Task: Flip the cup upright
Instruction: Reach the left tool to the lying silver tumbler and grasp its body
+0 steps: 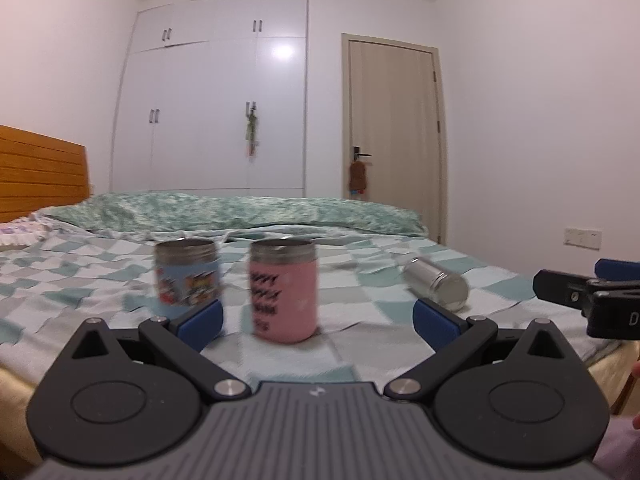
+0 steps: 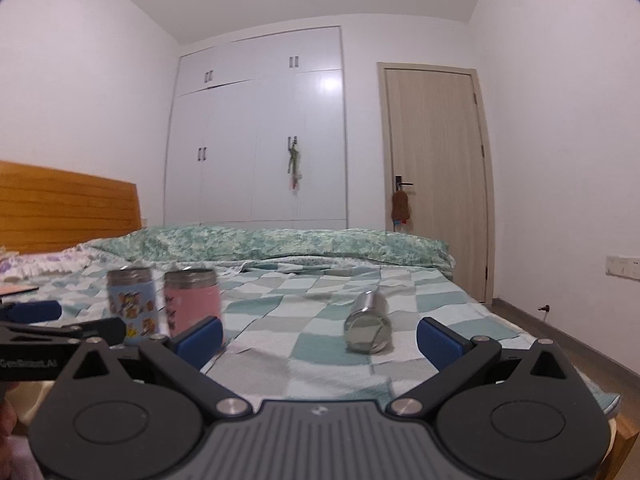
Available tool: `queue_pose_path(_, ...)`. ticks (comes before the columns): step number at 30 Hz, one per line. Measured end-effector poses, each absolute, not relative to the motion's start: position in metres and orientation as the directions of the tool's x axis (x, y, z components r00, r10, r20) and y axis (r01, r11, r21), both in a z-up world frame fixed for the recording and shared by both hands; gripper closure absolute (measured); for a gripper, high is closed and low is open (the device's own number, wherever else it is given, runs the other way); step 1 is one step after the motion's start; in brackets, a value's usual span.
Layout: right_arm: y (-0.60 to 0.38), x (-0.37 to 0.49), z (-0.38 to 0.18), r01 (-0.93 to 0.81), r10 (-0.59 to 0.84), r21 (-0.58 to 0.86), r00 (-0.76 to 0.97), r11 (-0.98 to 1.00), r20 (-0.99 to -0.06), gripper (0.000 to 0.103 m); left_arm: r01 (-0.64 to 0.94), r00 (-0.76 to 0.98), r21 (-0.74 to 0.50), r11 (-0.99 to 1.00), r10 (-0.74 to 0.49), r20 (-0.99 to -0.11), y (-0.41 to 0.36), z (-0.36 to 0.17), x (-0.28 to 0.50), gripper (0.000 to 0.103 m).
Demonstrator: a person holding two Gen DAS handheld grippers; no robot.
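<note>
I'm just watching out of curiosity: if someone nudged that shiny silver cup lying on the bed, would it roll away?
Probably a little. The silver cup lies on its side and looks round and smooth, so it could roll sideways. The soft checked bedsheet would likely slow it. Its polished metal may feel slippery to the open right gripper.

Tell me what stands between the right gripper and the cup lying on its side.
Nothing visible does. The silver cup lies on the checked bedspread ahead of the open right gripper, with bare fabric between. The pink cup and blue cup stand off to the left.
</note>
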State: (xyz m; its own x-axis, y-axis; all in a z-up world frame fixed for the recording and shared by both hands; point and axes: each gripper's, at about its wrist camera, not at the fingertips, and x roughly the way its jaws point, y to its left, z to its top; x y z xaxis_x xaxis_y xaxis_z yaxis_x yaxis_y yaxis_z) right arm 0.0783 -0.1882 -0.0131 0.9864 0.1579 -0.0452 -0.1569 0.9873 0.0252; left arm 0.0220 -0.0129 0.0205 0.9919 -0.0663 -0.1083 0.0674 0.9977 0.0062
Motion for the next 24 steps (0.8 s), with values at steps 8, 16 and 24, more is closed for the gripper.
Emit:
queue_pose_path(8,-0.239,0.131,0.01,-0.138,0.136,-0.036,0.989,0.99,-0.056,0.0,0.119,0.986,0.12,0.986,-0.103,-0.134,-0.074,0.047,0.08,0.0)
queue_pose_path(16,-0.295,0.214,0.028,-0.157,0.148,-0.041,0.974,0.987,-0.171,0.0,0.19,0.96,0.158,0.969,-0.15,-0.238,-0.128,0.053,0.151,0.0)
queue_pose_path(24,-0.332,0.297,0.039,-0.179,0.157,-0.05,0.945,0.983,-0.287,0.0,0.226,0.903,0.071,0.972,-0.182,-0.39,-0.163,0.063,0.236,0.0)
